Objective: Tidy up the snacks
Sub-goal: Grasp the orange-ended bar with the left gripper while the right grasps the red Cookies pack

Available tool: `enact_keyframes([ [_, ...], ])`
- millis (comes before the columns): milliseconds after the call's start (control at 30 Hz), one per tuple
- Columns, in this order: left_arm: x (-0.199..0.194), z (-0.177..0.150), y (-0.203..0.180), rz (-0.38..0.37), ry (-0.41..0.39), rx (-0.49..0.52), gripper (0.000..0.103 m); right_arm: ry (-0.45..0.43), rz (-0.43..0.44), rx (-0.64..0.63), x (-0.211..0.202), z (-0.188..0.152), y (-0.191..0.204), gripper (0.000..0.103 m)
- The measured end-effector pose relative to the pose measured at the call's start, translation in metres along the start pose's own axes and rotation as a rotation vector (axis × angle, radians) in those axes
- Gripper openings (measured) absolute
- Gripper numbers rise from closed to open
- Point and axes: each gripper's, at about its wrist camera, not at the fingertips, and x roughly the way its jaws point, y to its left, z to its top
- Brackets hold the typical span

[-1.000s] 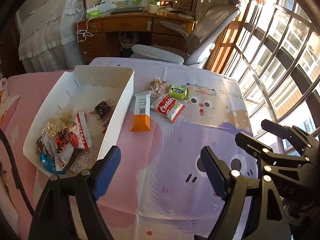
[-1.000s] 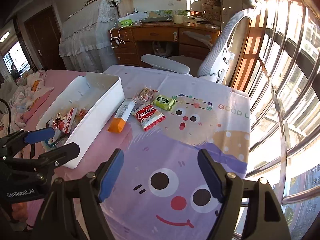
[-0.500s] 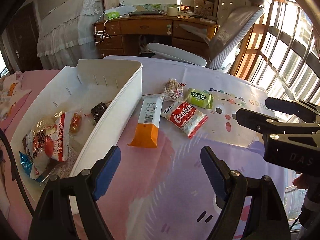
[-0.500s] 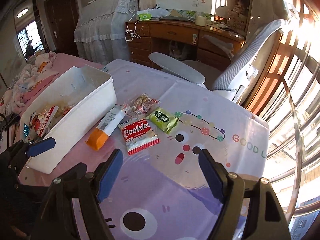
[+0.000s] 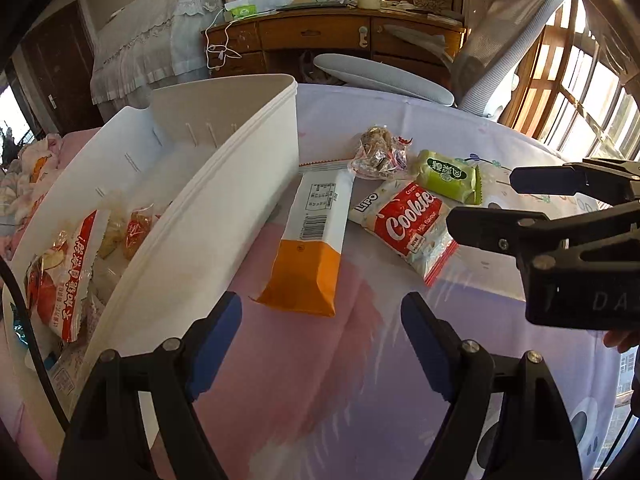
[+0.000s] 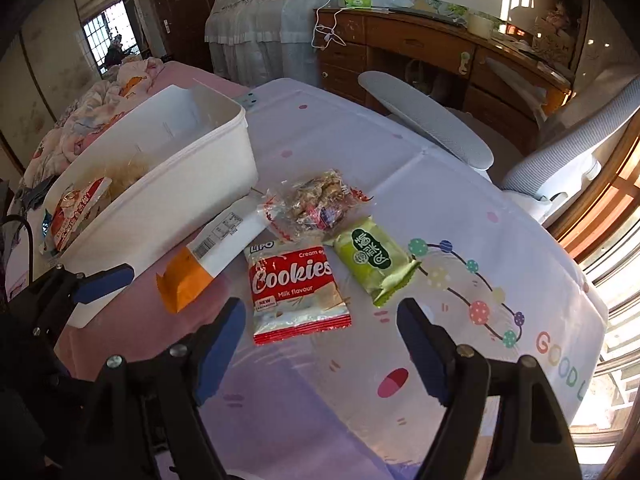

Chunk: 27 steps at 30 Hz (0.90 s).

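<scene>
White bin [image 5: 208,216] at 10 o'clock on the tablecloth [image 5: 328,360], snacks inside. Beside it: orange-white packet [image 5: 312,248], Cookies pack [image 6: 298,292], green pack [image 6: 372,264], clear candy bag [image 6: 316,204] at 12. Left gripper [image 5: 320,340] and right gripper [image 6: 320,348] both wide apart, holding nothing, above the cloth.

the white bin's [image 5: 224,184] near wall hides most of the snack packets inside, and the small print on the orange-and-white packet [image 5: 316,240] is unreadable.
</scene>
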Motion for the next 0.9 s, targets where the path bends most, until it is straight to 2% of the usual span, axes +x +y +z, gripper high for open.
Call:
enact_keyframes([
  [200, 0.018, 0.002, 0.0, 0.02, 0.026, -0.016, 0.081, 0.067, 0.063, -0.007, 0.021, 0.007, 0.007, 0.079],
  [400, 0.028, 0.004, -0.003, 0.046, 0.0, 0.002, 0.081, 0.115, 0.066, -0.027, 0.04, 0.012, 0.016, 0.079],
  [567, 0.037, 0.011, -0.002, 0.062, -0.006, 0.001, 0.081, 0.146, 0.036, -0.024, 0.05, 0.015, 0.018, 0.079],
  [767, 0.044, 0.017, -0.002, 0.067, -0.024, 0.001, 0.07, 0.171, 0.017, -0.009, 0.057, 0.017, 0.02, 0.079],
  [900, 0.046, 0.021, -0.001, 0.073, -0.031, 0.006, 0.059, 0.188, 0.009, 0.021, 0.063, 0.022, 0.018, 0.077],
])
